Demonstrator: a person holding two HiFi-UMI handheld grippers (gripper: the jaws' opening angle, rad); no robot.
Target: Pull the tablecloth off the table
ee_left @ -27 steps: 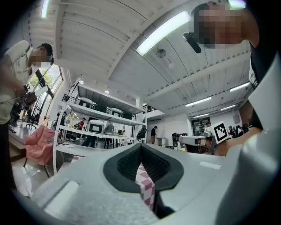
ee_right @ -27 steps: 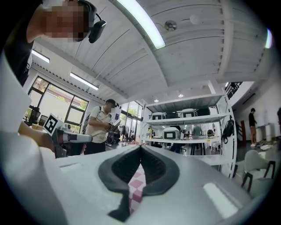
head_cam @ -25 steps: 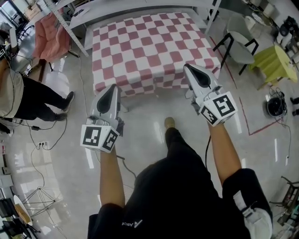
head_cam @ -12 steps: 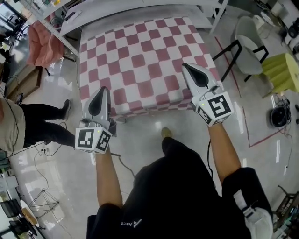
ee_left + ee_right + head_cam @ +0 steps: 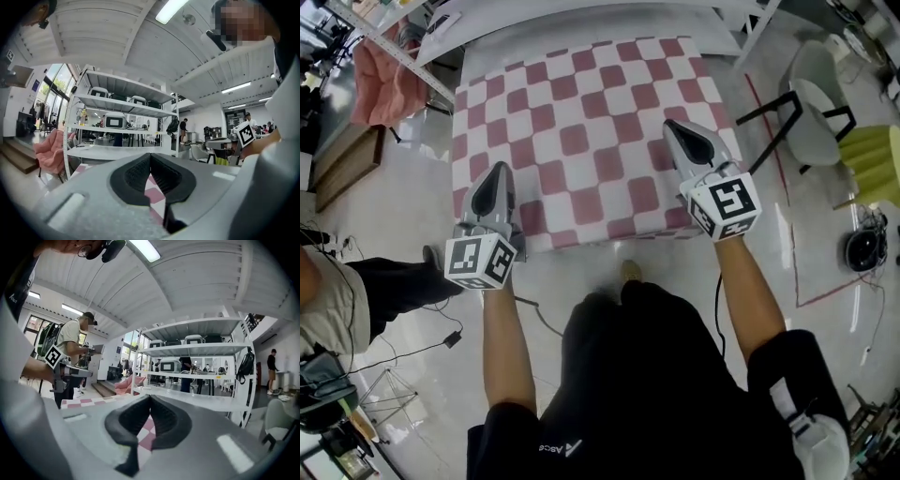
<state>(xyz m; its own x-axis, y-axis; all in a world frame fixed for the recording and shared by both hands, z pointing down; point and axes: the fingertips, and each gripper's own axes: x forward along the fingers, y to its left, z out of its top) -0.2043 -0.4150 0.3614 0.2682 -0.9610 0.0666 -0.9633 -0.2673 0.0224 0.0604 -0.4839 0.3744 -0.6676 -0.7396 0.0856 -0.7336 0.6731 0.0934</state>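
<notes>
A pink-and-white checked tablecloth (image 5: pixel 581 141) covers the table ahead of me and hangs over its near edge. My left gripper (image 5: pixel 498 172) hovers above the cloth's near-left corner, shut and empty. Over the near-right part of the cloth, my right gripper (image 5: pixel 671 127) is also shut with nothing in it. In the left gripper view the black pads (image 5: pixel 136 176) meet, and a strip of cloth (image 5: pixel 155 188) shows below them. In the right gripper view the closed jaws frame a patch of cloth (image 5: pixel 146 436). I cannot tell whether either gripper touches the cloth.
A white metal shelf rack (image 5: pixel 581 21) stands behind the table. A pink padded chair (image 5: pixel 380 70) is at the far left, a grey chair (image 5: pixel 816 94) and a yellow-green thing (image 5: pixel 877 155) at the right. A person (image 5: pixel 384 281) stands at my left, with cables on the floor.
Both grippers have moved forward, from in front of the table's near edge to above the cloth. The table now sits nearer in the head view. The jaws stayed shut.
</notes>
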